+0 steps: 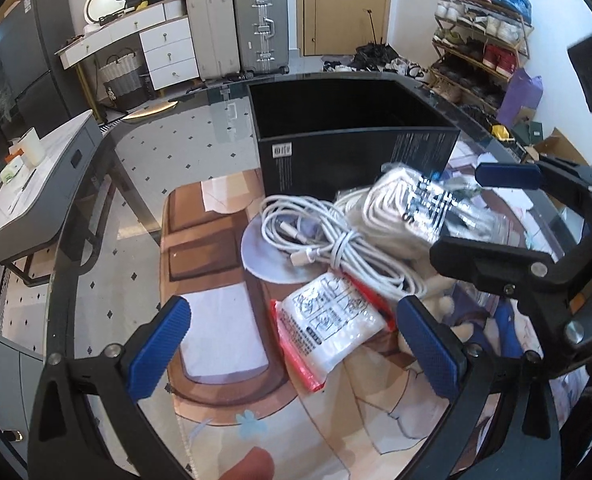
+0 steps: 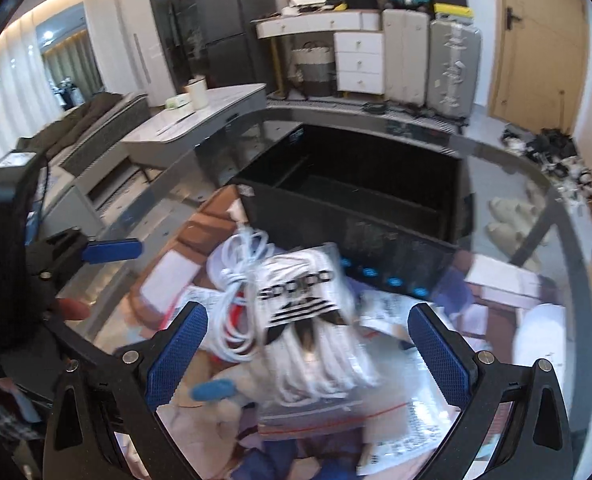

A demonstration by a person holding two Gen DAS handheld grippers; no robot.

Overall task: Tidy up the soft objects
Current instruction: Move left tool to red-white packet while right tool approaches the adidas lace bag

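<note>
- The glass table [image 1: 96, 184] spreads out under both tongs, with a printed mat in brown and cream showing beneath the clutter.
- The black box [image 1: 351, 148] stands open-topped straight ahead of both tongs, at the far side of the pile; from the right wrist view its inside [image 2: 359, 184] looks dark and bare.
- The left tongs [image 1: 292, 344] hang spread wide over the table, blue pads well apart, nothing between them touching either pad.
- The right tongs [image 2: 307, 354] are likewise spread wide above the pile; in the left wrist view they reach in from the right [image 1: 483, 208], with the plastic bag of white goods between their fingers, though I cannot tell whether a pad touches it.
- That plastic bag [image 2: 299, 296], with black stripes and lettering on it, lies blurred just ahead of the right tongs, between their pads and the box.
- A coiled white cable [image 1: 319, 240] rests ahead of the left tongs, near the box's front wall, touching the bag on its right.
- A small white packet with a red edge [image 1: 327, 328] lies just beside the left tongs' right pad, nearer than the cable.
- A fingertip [image 1: 248, 466] shows at the bottom edge, below the left tongs.
</note>
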